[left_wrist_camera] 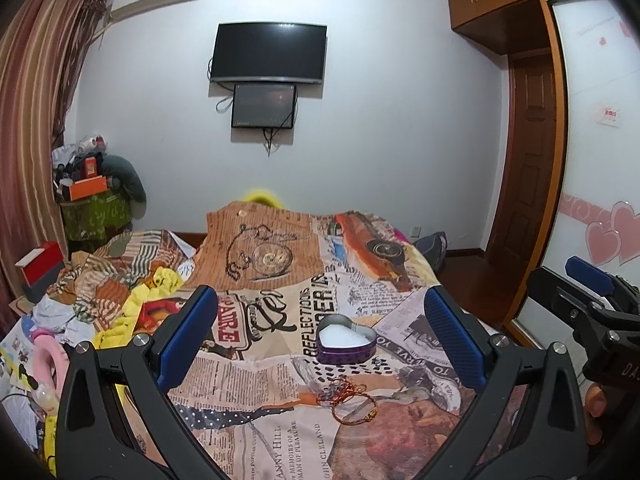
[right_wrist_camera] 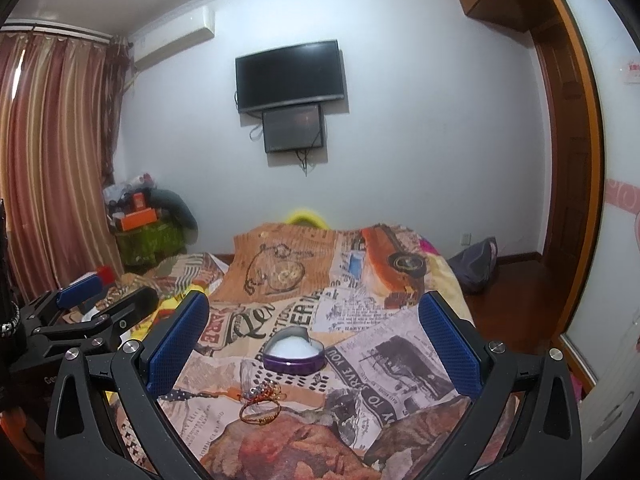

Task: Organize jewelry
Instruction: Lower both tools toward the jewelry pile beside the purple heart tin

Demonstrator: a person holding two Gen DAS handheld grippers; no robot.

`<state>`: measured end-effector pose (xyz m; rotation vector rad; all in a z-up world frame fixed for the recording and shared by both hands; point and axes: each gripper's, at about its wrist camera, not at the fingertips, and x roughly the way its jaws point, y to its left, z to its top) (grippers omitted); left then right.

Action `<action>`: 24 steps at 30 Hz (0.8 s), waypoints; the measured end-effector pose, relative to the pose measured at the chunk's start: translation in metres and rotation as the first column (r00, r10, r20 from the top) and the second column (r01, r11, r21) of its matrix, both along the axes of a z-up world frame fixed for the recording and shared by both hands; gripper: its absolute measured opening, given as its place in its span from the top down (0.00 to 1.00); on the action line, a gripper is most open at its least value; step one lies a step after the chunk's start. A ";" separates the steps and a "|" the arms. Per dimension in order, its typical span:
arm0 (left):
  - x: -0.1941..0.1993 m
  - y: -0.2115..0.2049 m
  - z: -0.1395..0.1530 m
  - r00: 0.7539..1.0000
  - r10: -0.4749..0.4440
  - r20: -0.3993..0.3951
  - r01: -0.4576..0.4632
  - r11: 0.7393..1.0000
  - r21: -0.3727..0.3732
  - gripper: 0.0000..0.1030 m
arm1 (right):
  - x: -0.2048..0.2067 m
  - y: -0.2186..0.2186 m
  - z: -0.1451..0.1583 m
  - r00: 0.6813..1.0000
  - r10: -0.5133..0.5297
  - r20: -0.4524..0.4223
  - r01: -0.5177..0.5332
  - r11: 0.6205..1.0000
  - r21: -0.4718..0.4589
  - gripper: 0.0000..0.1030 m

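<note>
A purple heart-shaped box [left_wrist_camera: 346, 339] with a white lining stands open on the printed bedspread [left_wrist_camera: 280, 360]; it also shows in the right wrist view [right_wrist_camera: 294, 352]. A small tangle of red-gold bracelets [left_wrist_camera: 349, 400] lies just in front of the box, also seen in the right wrist view [right_wrist_camera: 261, 403]. My left gripper [left_wrist_camera: 320, 336] is open and empty, held above the bed with box and bracelets between its fingers. My right gripper [right_wrist_camera: 314, 340] is open and empty, likewise above them. Each gripper shows at the edge of the other's view.
A heap of clothes and toys [left_wrist_camera: 100, 312] covers the bed's left side. A red box [left_wrist_camera: 40, 268] sits at the left edge. A dark bag [right_wrist_camera: 476, 264] lies on the wooden floor at the right. A wardrobe [left_wrist_camera: 592, 160] stands right.
</note>
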<state>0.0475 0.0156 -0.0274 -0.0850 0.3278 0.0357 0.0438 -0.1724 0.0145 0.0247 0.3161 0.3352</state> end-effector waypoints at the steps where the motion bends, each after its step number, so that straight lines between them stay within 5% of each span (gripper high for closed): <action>1: 0.003 0.001 -0.002 1.000 0.002 -0.008 -0.002 1.000 0.001 0.00 | 0.005 0.001 -0.003 1.000 0.000 -0.016 0.000 1.000 -0.005 0.00; 10: 0.050 0.024 -0.047 0.979 0.018 -0.204 -0.028 0.999 -0.043 0.00 | 0.047 0.006 -0.043 0.978 0.000 -0.207 -0.011 0.998 -0.056 0.00; 19: 0.083 0.037 -0.105 0.918 0.011 -0.397 -0.038 0.997 -0.060 0.00 | 0.080 0.013 -0.096 0.918 0.025 -0.395 -0.078 0.990 -0.118 0.01; 24: 0.093 0.035 -0.127 0.884 -0.030 -0.467 -0.004 0.997 -0.073 0.00 | 0.091 0.021 -0.117 0.891 0.069 -0.448 -0.136 0.984 -0.119 0.16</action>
